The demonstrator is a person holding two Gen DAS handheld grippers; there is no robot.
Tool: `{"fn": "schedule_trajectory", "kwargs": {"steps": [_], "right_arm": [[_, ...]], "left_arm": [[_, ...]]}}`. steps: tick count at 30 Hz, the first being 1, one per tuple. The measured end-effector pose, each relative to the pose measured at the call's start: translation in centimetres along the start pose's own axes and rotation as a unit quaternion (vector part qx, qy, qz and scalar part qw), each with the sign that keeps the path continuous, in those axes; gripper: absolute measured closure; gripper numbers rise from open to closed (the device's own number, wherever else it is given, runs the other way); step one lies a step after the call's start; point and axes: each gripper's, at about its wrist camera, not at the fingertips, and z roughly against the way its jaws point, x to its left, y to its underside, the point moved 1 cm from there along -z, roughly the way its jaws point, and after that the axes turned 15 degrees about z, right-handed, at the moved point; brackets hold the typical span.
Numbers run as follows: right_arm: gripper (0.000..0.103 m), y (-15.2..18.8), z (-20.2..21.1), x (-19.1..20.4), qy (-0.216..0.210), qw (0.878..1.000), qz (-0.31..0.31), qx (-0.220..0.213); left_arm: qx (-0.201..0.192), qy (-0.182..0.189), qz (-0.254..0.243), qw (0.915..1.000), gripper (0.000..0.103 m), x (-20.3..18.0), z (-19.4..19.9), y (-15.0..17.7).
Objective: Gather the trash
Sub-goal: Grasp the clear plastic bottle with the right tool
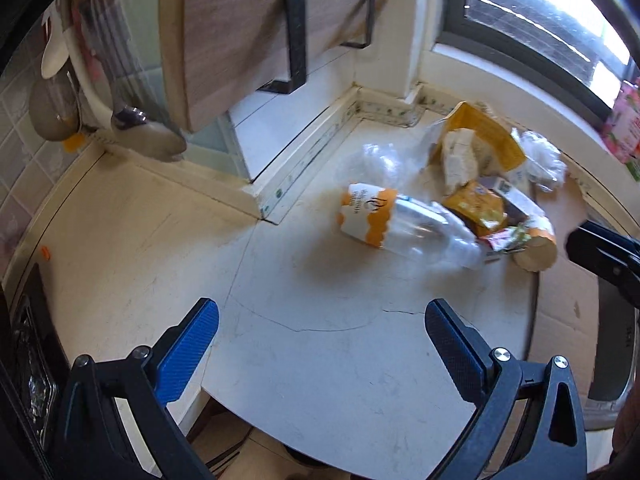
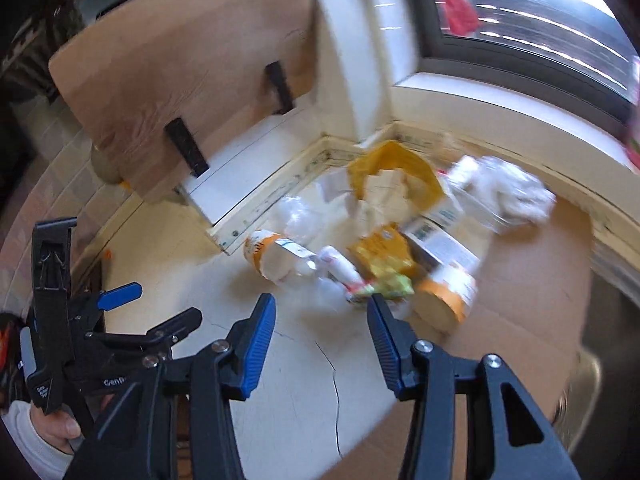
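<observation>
Bottle [image 1: 408, 228] lies on its side, long axis toward wrappers [image 1: 476, 204].

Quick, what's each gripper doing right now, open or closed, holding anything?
Left gripper: open, holding nothing, over the bare counter.
Right gripper: open, holding nothing, just short of the trash pile.

Background fixtures
A wooden board [image 1: 256, 36] is leaning on 2 black brackets [image 1: 295, 40]; a window [image 1: 548, 20] is admitting daylight.
</observation>
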Motion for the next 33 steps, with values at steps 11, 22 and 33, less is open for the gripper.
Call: {"fn": "schedule_trajectory", "kwargs": {"steps": [11, 22, 33], "right_arm": [[0.055, -2.8, -10.2, 1.9, -0.056, 0.985, 0.141, 0.078], [0.048, -2.4, -14.1, 3.4, -0.067, 0.972, 0.2, 0.101], [0.048, -1.9, -14.6, 3.8, -0.111, 0.97, 0.167, 0.137]], "left_arm": [[0.03, -0.025, 0.068, 0.9969, 0.001, 3.5, -2.8, 0.7], [0.038, -0.037, 0.104, 0.9932, 0.001, 5.6, -3.4, 1.1], [0.036, -0.033, 0.111, 0.9926, 0.001, 6.2, -3.2, 1.1]]}}
